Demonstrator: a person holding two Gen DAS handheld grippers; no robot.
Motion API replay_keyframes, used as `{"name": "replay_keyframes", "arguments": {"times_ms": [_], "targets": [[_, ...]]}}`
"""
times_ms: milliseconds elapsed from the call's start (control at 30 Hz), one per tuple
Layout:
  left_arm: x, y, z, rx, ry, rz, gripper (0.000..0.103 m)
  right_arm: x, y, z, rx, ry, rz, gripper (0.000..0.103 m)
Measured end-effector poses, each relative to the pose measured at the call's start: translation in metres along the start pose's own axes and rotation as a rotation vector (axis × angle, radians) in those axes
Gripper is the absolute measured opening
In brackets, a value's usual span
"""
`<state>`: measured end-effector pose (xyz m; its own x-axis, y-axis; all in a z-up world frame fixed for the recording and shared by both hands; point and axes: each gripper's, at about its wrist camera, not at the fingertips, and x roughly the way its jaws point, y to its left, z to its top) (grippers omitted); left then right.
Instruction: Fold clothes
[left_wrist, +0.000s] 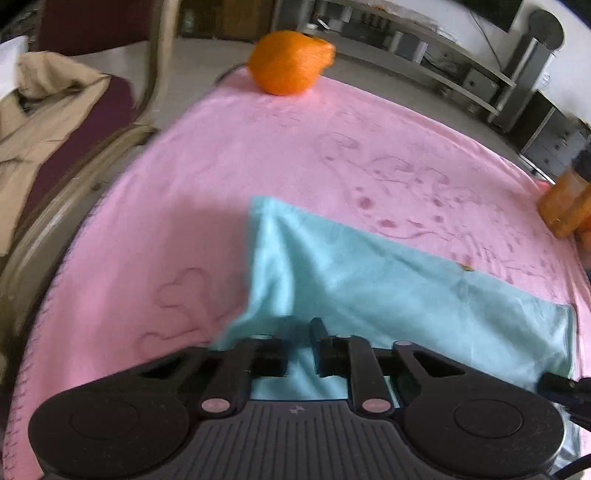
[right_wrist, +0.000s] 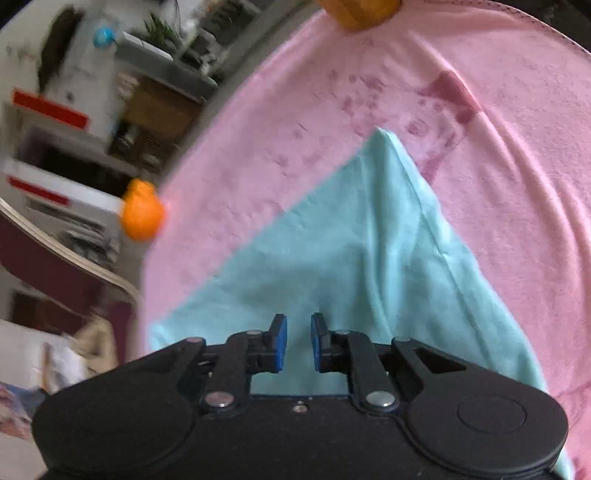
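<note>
Left wrist view: tan garment (left_wrist: 44, 99) heaped on a maroon chair (left_wrist: 85, 122) at far left, off the worktop. Pink blanket (left_wrist: 207, 177) covers the worktop. Orange round object (left_wrist: 290, 62) sits at the blanket's far edge. Light blue cloth (left_wrist: 388, 291) lies on the blanket, near side, stretching from centre to the right, its left end bunched and lifted toward the left claw (left_wrist: 299, 347). Claw fingers stand a narrow gap apart with blue cloth running between them; blur, cannot tell if the pads actually pinch it. Amber jar (left_wrist: 565, 203) at right edge of the blanket.

Right wrist view: same orange object (right_wrist: 142, 210) at the blanket's (right_wrist: 517, 184) left edge, blurred. Blue cloth (right_wrist: 332, 251) spreads under the right claw (right_wrist: 299, 341), one corner peaked up toward the middle. Blue pads (right_wrist: 280, 339) slightly apart, nothing pinched between them, cloth below.
</note>
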<state>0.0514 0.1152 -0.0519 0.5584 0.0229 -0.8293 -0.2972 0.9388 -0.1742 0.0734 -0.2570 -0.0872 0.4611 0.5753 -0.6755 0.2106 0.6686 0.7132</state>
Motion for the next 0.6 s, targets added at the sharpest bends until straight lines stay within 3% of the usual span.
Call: {"name": "replay_keyframes", "arguments": {"times_ms": [33,167,233,333,433,500,600], "targets": [[-0.003,0.006,-0.002,-0.004,0.008,-0.005,0.013,0.001,-0.004,0.001,0.008,0.009,-0.01,0.005],[-0.018,0.03,-0.009,0.019,0.02,0.044,0.013,-0.012,-0.025,0.005,0.085,0.016,-0.038,0.005],[-0.023,0.039,-0.016,0.077,0.018,0.133,0.016,-0.028,-0.038,0.005,0.117,-0.009,-0.059,0.005],[-0.032,0.051,-0.027,0.142,0.004,0.187,0.018,-0.051,-0.045,0.002,0.073,-0.072,-0.173,0.004],[-0.044,0.061,-0.037,0.176,-0.001,0.229,0.015,-0.069,-0.033,-0.01,-0.069,-0.14,-0.383,0.016],[-0.06,0.064,-0.044,0.158,-0.045,0.237,0.014,-0.079,-0.026,-0.02,-0.154,-0.178,-0.497,0.019],[-0.083,0.059,-0.048,0.114,-0.119,0.142,0.014,-0.106,-0.03,-0.035,-0.125,-0.236,-0.378,0.02]]}}
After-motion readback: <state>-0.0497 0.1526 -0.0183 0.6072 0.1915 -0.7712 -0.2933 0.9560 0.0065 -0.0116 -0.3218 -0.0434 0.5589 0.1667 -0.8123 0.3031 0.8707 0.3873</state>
